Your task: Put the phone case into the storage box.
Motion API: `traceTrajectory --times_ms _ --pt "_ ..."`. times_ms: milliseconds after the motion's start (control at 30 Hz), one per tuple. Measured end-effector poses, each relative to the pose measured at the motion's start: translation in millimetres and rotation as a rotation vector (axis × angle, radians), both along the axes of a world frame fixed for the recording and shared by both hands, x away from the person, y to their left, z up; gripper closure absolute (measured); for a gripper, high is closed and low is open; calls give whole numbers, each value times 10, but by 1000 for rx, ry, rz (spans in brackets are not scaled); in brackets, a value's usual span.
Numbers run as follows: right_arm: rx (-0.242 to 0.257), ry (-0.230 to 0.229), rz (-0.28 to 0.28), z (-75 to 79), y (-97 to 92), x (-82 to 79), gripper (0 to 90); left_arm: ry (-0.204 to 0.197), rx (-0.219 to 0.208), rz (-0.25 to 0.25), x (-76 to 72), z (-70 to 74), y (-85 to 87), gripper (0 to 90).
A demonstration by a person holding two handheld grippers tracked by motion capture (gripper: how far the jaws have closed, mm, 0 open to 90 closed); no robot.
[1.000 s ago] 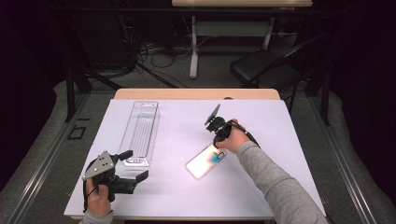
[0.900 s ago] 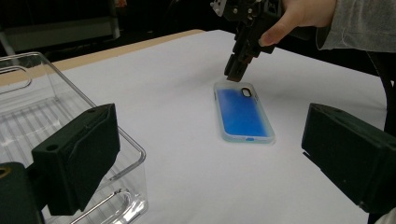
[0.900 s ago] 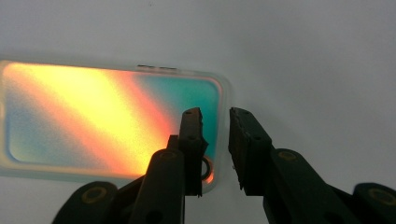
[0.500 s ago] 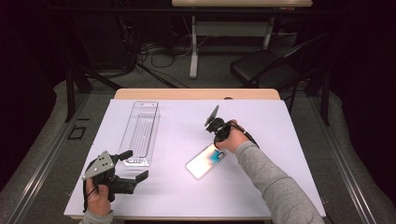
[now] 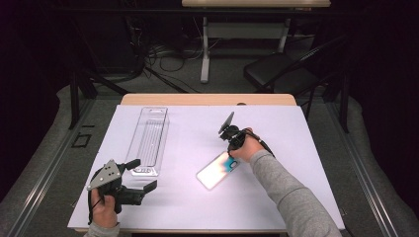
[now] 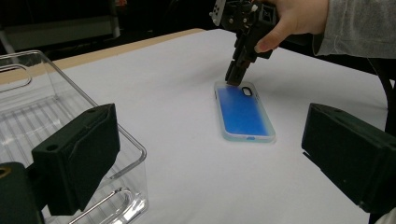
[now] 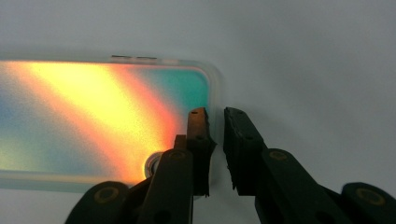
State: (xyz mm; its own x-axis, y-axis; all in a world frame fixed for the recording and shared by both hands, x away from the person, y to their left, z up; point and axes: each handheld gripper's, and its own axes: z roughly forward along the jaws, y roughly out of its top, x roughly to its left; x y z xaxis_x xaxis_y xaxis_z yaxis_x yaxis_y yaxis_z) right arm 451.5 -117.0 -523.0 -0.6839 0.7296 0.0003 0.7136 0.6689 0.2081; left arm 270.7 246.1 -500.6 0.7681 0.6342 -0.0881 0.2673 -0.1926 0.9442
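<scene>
A clear-rimmed phone case (image 5: 215,172) (image 6: 243,112) lies flat on the white table, blue in the left gripper view and rainbow-sheened (image 7: 93,107) in the right gripper view. My right gripper (image 5: 231,157) (image 6: 233,77) (image 7: 215,116) points down at the case's end near the camera hole. Its jaws have just been closing; one stands inside the case, the other outside, with the thin end rim pinched between them. My left gripper (image 5: 145,174) (image 6: 210,168) rests low at the table's front left, open and holding nothing.
A long clear plastic bin (image 5: 148,111) (image 6: 28,98) stands on the left half of the white table (image 5: 296,148), just beyond my left gripper. Past the table's far wooden edge there are a black chair (image 5: 276,71), cables and a desk leg.
</scene>
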Motion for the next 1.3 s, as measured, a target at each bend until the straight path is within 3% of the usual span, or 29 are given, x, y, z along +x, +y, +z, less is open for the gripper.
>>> traceTrajectory --times_ms 333,833,967,1000,1200,1300 --pt "23 13 -14 -14 -14 3 847 2 -2 -1 4 -7 0 45" --pt "15 6 -3 -8 4 -2 873 2 -3 0 5 -8 0 45" --pt "-13 25 3 17 6 3 874 3 -2 0 5 -8 1 45" --pt "17 8 -13 -8 7 -7 874 3 -3 0 5 -8 1 45" --pt "16 13 -14 -4 0 -3 876 3 -2 0 6 -8 3 45" --pt "-6 30 -11 17 -2 3 877 3 -2 -1 6 -8 2 45"
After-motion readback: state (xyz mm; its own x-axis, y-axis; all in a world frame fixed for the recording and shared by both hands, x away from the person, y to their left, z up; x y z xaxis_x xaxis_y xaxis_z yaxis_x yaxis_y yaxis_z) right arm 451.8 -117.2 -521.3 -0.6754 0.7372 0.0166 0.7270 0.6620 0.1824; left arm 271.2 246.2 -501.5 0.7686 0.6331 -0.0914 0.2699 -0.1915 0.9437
